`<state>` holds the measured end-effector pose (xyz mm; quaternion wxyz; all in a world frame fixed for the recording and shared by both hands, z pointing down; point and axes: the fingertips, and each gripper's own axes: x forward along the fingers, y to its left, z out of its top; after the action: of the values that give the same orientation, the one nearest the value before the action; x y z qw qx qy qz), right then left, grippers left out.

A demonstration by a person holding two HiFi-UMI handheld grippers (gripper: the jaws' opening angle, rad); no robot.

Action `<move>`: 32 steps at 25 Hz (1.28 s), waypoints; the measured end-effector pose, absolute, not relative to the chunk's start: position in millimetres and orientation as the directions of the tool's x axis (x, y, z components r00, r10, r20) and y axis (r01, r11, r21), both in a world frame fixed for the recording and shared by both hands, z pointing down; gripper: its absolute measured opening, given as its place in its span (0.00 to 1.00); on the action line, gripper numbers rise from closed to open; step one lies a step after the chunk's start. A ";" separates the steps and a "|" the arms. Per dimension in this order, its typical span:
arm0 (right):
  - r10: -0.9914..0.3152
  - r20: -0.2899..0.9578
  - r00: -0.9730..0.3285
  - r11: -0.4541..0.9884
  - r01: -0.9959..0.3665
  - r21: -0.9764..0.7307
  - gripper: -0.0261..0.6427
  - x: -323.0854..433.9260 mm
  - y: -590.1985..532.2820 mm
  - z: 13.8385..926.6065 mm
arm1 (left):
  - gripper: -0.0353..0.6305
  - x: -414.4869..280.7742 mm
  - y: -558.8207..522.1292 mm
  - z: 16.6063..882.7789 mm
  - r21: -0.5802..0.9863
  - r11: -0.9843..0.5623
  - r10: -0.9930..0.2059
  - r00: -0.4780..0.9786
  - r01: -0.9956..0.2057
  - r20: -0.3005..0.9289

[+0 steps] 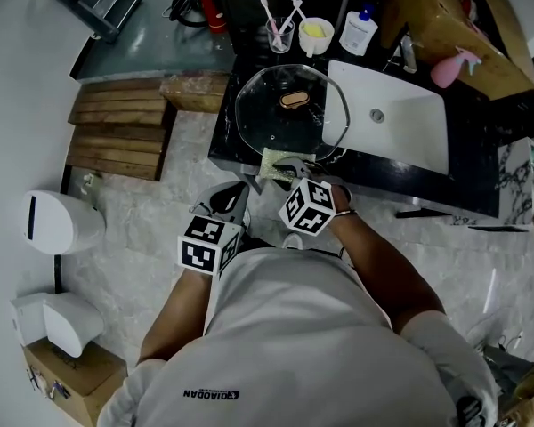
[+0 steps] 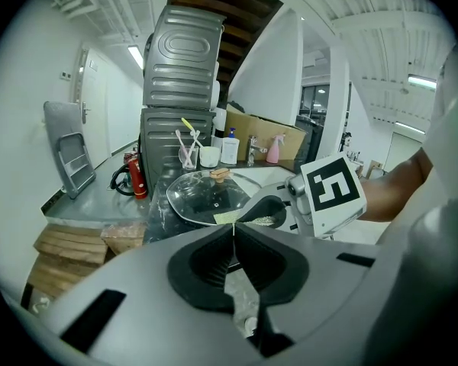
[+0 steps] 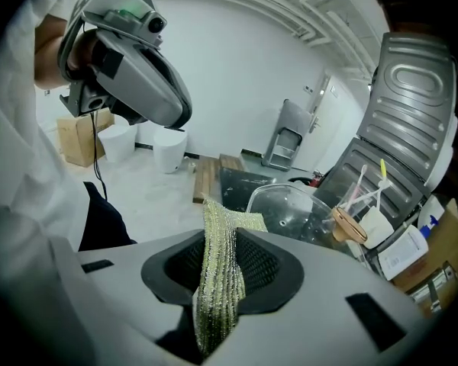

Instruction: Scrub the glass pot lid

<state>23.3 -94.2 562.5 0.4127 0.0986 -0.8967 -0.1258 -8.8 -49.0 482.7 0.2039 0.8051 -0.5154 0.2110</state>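
Note:
The round glass pot lid (image 1: 289, 114) with a wooden knob (image 1: 294, 100) lies flat on the dark counter, left of the sink. At its near rim, my right gripper (image 1: 289, 169) is shut on a glittery yellow-green scrub cloth (image 1: 274, 165). In the right gripper view the cloth (image 3: 217, 273) hangs pinched between the jaws, with the lid (image 3: 290, 212) just beyond. My left gripper (image 1: 234, 198) is shut and holds nothing, hovering short of the counter edge. Its own view shows its jaw tips (image 2: 233, 231) closed, with the lid (image 2: 206, 197) ahead.
A white sink (image 1: 400, 118) lies right of the lid. Behind stand a glass of toothbrushes (image 1: 280, 34), a white cup (image 1: 316, 34), a soap bottle (image 1: 359, 29) and a pink spray bottle (image 1: 454, 65). Wooden pallets (image 1: 120, 123) and white bins (image 1: 58, 221) are on the left.

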 end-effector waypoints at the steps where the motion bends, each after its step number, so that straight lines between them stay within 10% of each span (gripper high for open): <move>1: -0.281 0.714 -0.641 0.948 -0.070 0.310 0.21 23.4 -93.8 561.8 | 0.08 -8.6 -47.0 480.7 0.109 -0.381 -0.749 0.376 -0.918 0.546; 32: -0.513 0.356 -0.781 0.767 -0.603 -0.219 0.18 58.9 -11.5 436.6 | 0.08 -40.1 0.0 442.6 0.124 -0.548 -0.701 0.535 -0.827 0.471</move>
<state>58.9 -11.5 436.6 0.1390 0.3001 -0.9296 0.1627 -40.1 0.0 442.6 0.1686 0.8596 -0.4445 0.1870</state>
